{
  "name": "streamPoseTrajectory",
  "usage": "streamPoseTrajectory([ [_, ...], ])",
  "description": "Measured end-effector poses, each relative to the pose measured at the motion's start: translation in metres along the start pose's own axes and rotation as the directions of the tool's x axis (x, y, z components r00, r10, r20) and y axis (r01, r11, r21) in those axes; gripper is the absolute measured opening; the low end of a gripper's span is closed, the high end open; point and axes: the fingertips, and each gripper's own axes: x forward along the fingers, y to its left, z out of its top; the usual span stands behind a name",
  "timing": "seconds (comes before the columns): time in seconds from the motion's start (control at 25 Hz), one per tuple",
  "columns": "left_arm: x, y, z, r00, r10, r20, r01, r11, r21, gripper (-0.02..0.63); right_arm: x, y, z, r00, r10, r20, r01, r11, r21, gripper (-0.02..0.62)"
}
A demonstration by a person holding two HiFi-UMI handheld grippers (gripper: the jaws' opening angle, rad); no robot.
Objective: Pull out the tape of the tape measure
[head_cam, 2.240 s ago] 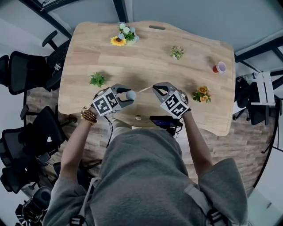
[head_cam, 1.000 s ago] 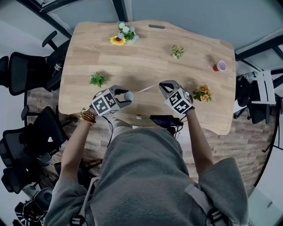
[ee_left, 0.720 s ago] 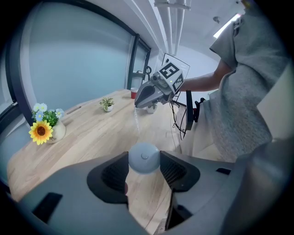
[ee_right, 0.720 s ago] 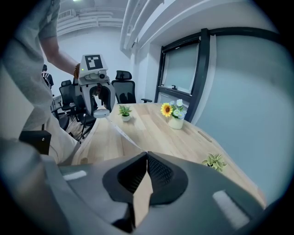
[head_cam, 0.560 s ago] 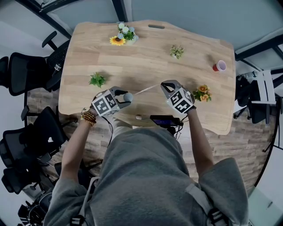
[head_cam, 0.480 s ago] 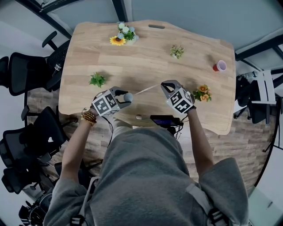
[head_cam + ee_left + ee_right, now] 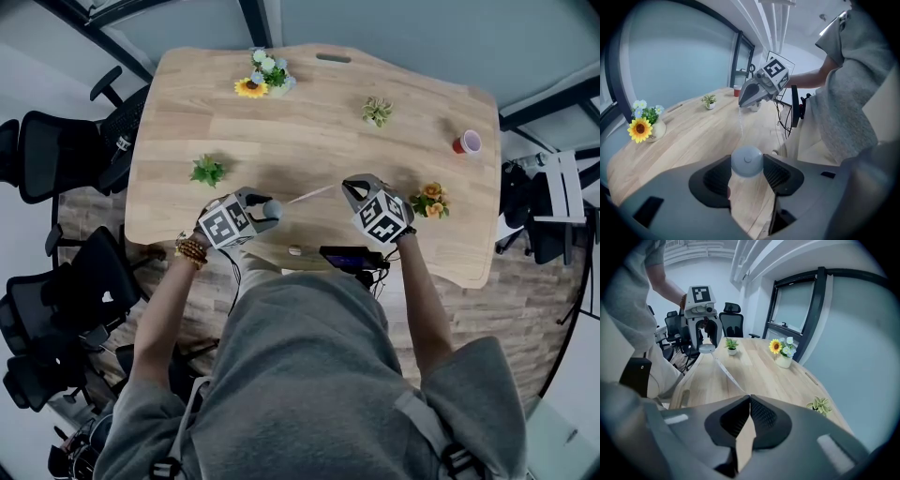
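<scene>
Tape (image 7: 725,372) end hidden between the tips of the right gripper (image 7: 749,400), markings perhaps too small to read

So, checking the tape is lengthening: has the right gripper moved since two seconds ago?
Yes. The right gripper has shifted right, toward the orange flowers, away from the tape measure in the left gripper, drawing the tape out.

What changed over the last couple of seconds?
The right gripper, shut on the tape, moved to the person's right, away from the left gripper. That drew more tape out of the tape measure, mostly early on. Unchanged: both grips. The left gripper barely shifted over the table.
</scene>
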Motion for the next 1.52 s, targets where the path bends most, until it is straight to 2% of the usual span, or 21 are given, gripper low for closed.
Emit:
streamPoseTrajectory([
  [0.24, 0.000, 0.003, -0.003, 1.000, -0.002, 0.008, 0.002, 1.000, -0.024, 0.218, 0.001, -0.001, -0.001, 1.000, 0.006, 0.000, -0.006, 1.000, 0.012, 0.014],
  [0.44, 0.000, 0.002, -0.018, 0.999, 0.005, -0.049, -0.005, 1.000, -0.006, 0.218, -0.002, -0.010, -0.011, 0.999, -0.028, -0.034, 0.028, 1.000, -0.005, 0.014],
  [0.8, 0.000, 0.009, -0.035, 0.999, 0.013, -0.050, -0.016, 0.998, -0.058, 0.218, -0.009, -0.022, -0.023, 0.998, -0.041, -0.042, 0.042, 0.999, 0.025, 0.014],
  [1.52, 0.006, 0.013, -0.042, 0.998, 0.014, -0.056, -0.020, 0.995, -0.097, 0.218, -0.004, -0.020, -0.027, 0.999, -0.025, -0.048, 0.027, 0.999, 0.042, 0.014],
])
